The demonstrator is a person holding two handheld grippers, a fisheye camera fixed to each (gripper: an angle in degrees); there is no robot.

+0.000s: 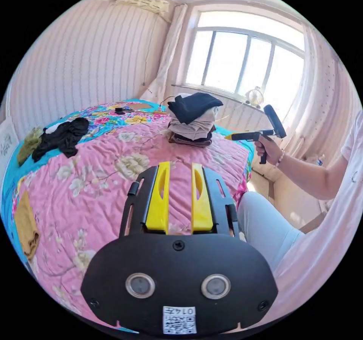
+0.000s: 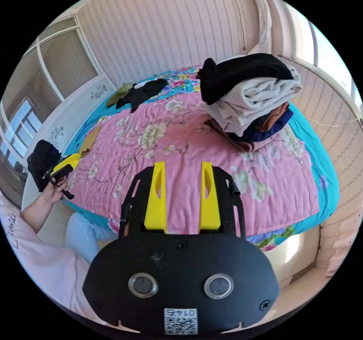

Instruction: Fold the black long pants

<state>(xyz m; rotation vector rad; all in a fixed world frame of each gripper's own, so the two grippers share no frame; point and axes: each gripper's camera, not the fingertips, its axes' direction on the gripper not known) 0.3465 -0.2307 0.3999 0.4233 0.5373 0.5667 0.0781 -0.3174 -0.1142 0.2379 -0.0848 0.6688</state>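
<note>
Left tool (image 1: 179, 192) and right tool (image 2: 182, 194) hover above the pink quilt (image 2: 181, 143), jaws spread, gripping nothing. Their coded stickers are not read. The quilt's middle lies bare. A folded stack (image 2: 249, 98), black garment on top, sits near the quilt's window-side edge. Crumpled black long pants (image 1: 62, 137) lie at its far edge.

A pink floral quilt (image 1: 94, 188) covers the bed; a window (image 1: 245, 64) lights the striped wall (image 2: 170, 26).

Black long pants (image 1: 62, 137) (image 2: 141, 92): crumpled, unfolded heap lying on the bed (image 1: 113, 188) (image 2: 181, 143), at its far side, well apart from the stack of folded clothes (image 1: 193, 120) (image 2: 247, 98).
</note>
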